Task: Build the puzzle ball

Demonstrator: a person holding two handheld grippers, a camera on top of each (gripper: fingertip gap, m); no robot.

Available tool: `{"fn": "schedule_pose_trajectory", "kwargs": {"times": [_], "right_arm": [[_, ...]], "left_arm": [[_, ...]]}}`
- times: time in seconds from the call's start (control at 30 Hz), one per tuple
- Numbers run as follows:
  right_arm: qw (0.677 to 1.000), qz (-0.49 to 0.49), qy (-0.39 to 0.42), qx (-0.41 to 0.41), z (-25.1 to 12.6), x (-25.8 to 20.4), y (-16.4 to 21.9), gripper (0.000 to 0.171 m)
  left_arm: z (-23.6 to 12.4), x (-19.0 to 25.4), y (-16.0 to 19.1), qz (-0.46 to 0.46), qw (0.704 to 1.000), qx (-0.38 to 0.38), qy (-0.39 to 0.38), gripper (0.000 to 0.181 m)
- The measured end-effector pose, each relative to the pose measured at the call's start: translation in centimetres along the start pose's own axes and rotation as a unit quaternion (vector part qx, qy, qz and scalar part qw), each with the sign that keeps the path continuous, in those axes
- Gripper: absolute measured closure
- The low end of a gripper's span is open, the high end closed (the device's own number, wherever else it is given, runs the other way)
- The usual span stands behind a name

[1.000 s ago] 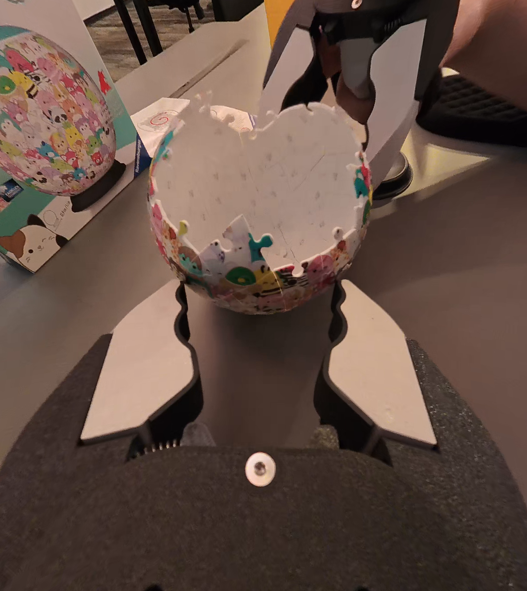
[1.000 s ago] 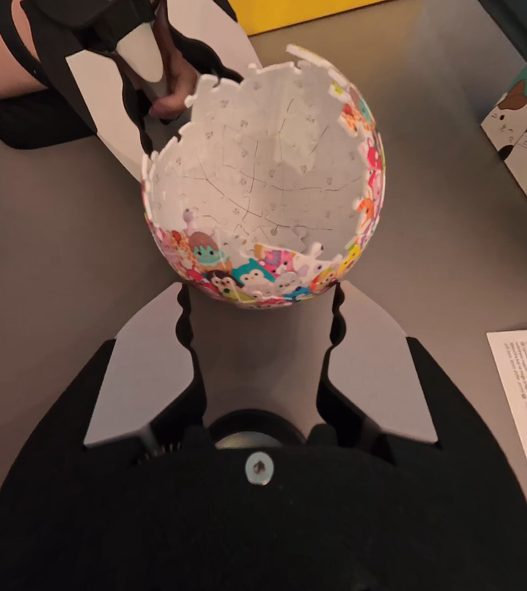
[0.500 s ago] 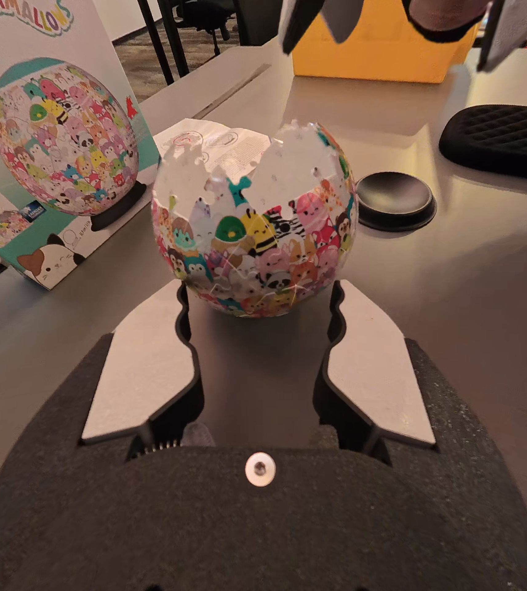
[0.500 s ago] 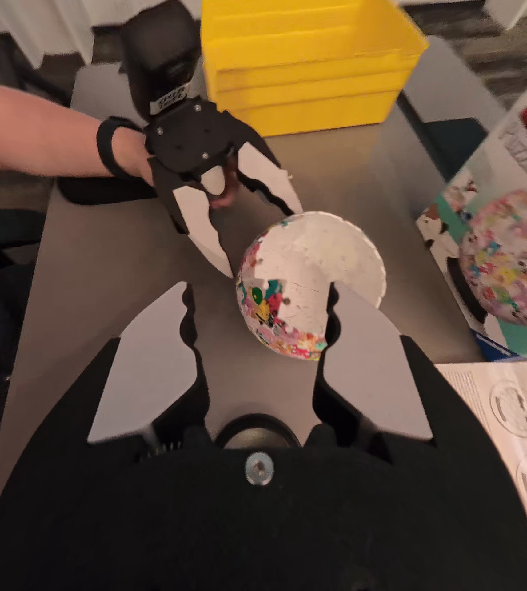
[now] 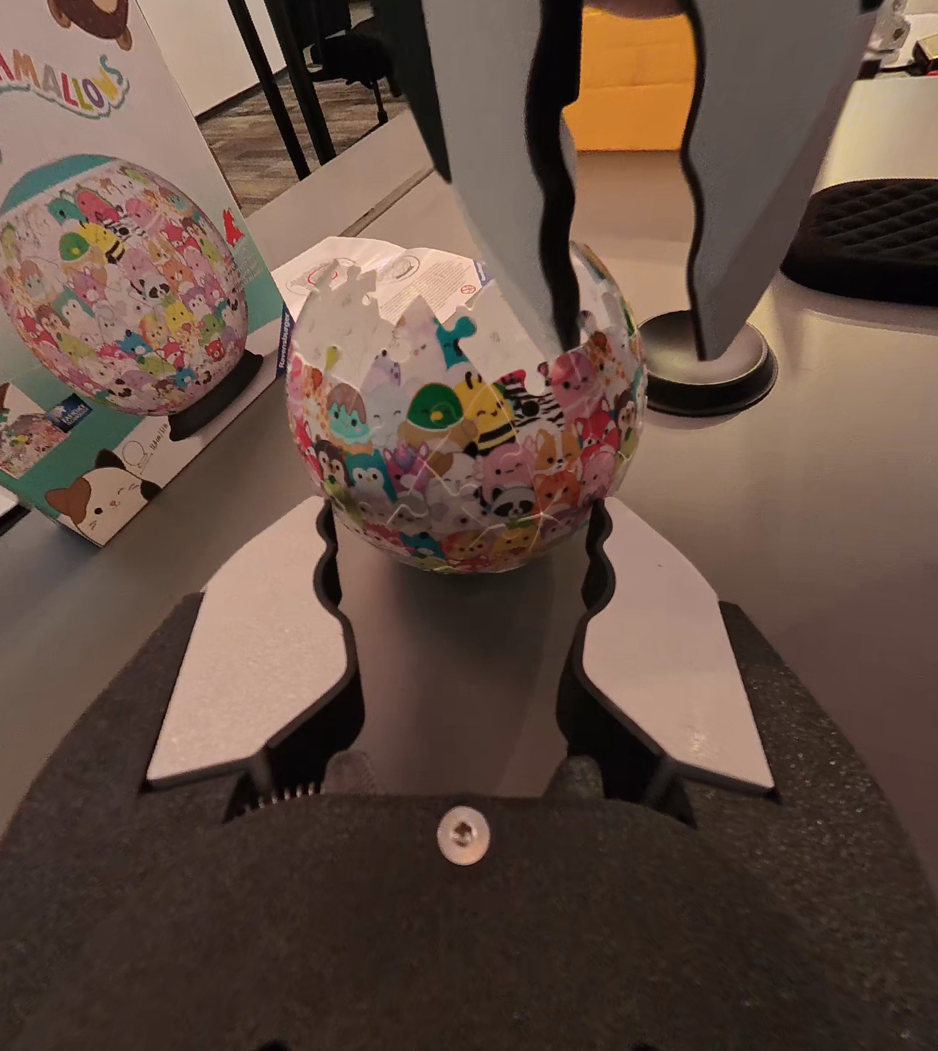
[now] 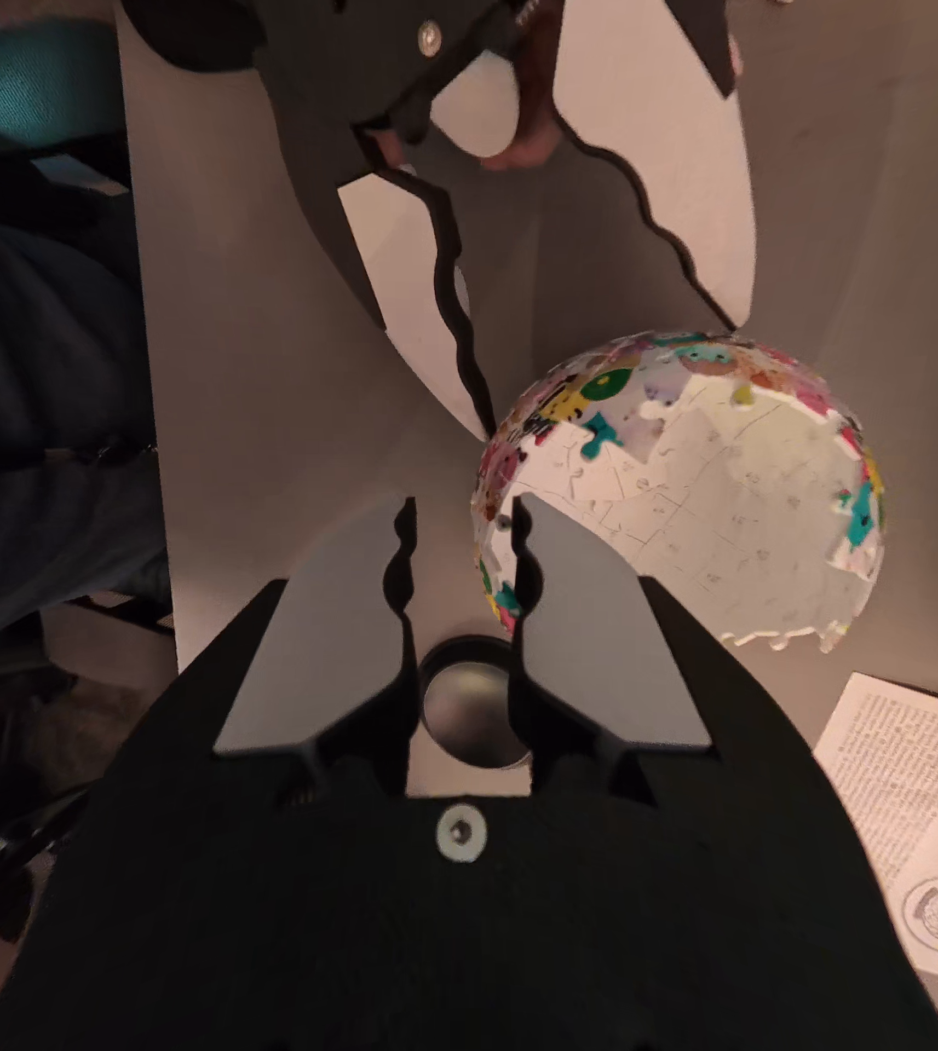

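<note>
Straddling the half-built puzzle ball [image 5: 466, 449] with jaws apart, left gripper [image 5: 458, 514] empty; right gripper [image 6: 463, 506], jaws apart, one finger inside the rim, likely to tip or split the shell.

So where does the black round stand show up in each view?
Left wrist view: the stand sits on the table at centre right, right of the puzzle ball, partly behind a finger of the right gripper.
Right wrist view: the stand shows at lower centre, between that gripper's own fingers, left of and below the ball.
Shared landmark: the ball.
</note>
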State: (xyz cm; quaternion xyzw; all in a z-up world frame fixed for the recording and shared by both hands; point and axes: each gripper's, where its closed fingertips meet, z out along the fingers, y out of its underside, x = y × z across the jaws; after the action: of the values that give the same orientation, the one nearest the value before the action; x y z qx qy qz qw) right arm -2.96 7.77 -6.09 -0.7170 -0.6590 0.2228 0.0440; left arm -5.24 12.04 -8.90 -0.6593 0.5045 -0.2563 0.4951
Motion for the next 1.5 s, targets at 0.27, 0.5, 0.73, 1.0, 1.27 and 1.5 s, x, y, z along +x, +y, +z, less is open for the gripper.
{"fn": "schedule_pose_trajectory", "kwargs": {"times": [0.27, 0.5, 0.73, 1.0, 1.27, 1.5], "right_arm": [[0.997, 0.028, -0.035, -0.065, 1.4, 0.2, 1.0, 0.154], [0.993, 0.073, -0.057, -0.077, 1.7, 0.0, 1.3, 0.167], [0.992, 0.093, -0.054, -0.072, 1.9, -0.2, 1.3, 0.168], [0.99, 0.108, -0.056, -0.077, 2.0, -0.5, 1.4, 0.167], [0.987, 0.137, -0.046, -0.077, 2.4, -0.2, 0.8, 0.167], [0.987, 0.138, -0.036, -0.077, 2.6, -0.2, 0.7, 0.167]], "left_arm": [[-0.1, 0.1, -0.3, 0.022, 1.0, 0.006, -0.004, 0.1], [-0.2, 0.4, -0.5, 0.034, 0.999, 0.011, -0.006, 0.101], [-0.2, 0.8, -0.7, 0.037, 0.999, 0.014, -0.002, 0.101], [0.0, 1.1, -0.9, 0.038, 0.999, 0.016, -0.001, 0.099], [-0.2, 0.9, -1.0, 0.038, 0.999, 0.02, -0.006, 0.101], [-0.3, 0.8, -0.9, 0.034, 0.999, 0.023, -0.005, 0.099]]}}
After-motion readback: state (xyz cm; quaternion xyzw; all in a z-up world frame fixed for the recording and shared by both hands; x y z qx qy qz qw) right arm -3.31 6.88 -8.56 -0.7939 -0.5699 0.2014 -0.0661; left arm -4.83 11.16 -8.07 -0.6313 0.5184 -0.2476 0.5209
